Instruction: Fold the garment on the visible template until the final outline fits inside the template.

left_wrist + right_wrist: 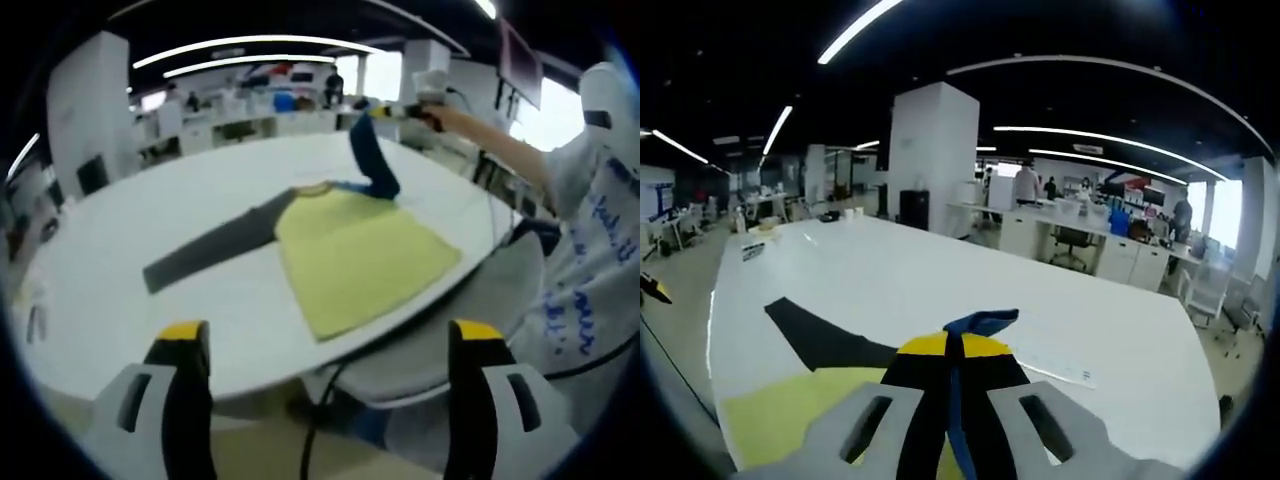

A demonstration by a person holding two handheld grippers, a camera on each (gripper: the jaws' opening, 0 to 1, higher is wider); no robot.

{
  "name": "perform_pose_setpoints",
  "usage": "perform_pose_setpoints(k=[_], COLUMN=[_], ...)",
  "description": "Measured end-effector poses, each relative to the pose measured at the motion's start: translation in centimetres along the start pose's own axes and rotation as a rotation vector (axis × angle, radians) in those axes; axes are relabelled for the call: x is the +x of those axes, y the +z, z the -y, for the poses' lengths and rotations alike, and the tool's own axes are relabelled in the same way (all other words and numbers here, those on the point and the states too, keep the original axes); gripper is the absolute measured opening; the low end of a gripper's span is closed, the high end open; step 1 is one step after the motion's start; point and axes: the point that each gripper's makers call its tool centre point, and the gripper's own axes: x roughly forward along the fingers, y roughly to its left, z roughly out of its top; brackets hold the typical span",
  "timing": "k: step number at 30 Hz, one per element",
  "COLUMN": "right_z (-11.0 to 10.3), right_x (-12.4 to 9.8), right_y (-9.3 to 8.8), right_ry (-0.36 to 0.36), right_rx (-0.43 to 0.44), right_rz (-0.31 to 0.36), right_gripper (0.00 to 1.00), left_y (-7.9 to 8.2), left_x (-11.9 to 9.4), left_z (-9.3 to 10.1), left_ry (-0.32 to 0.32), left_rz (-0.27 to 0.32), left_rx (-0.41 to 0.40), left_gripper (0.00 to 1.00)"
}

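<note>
Yellow shirt (pixel 355 262) w/ grey sleeve (pixel 210 246) lies flat on white desk (pixel 150 200). R tongs (pixel 958 345) pinch blue sleeve (pixel 370 160), lifted; L tongs (pixel 325 345) spread, off desk edge. Soft, light, floppy: grip hems/cuffs.

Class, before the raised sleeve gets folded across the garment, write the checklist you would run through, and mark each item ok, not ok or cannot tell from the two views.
1. Right gripper shut on the blue sleeve: ok, the fabric sits between closed jaws.
2. Left gripper free: ok, open, back from the table edge.
3. Yellow body lying flat on the white table: ok.
4. Dark sleeve folded in: not ok, it lies stretched outward.
5. Garment within the template: cannot tell, no outline is readable.
6. Garment fully on the table: cannot tell, its near corner is at the edge.
</note>
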Motion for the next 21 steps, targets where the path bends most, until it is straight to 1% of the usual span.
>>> perform_pose_setpoints(k=[4, 12, 21], right_z=[-0.4, -2.4, -3.4], right_x=[0.6, 1.8, 2.9], right_y=[-0.1, 0.0, -0.3], right_ry=[0.002, 0.031, 0.052], right_rx=[0.008, 0.020, 0.029], right_rz=[-0.002, 0.001, -0.006], right_gripper=[0.02, 0.02, 0.02], left_y=[0.0, -0.5, -0.7], left_x=[0.0, 0.0, -0.1], left_z=[-0.1, -0.4, -0.8], left_ry=[0.002, 0.002, 0.008], left_rz=[0.004, -0.008, -0.014], left_rx=[0.003, -0.011, -0.017], left_gripper=[0.95, 0.95, 0.95])
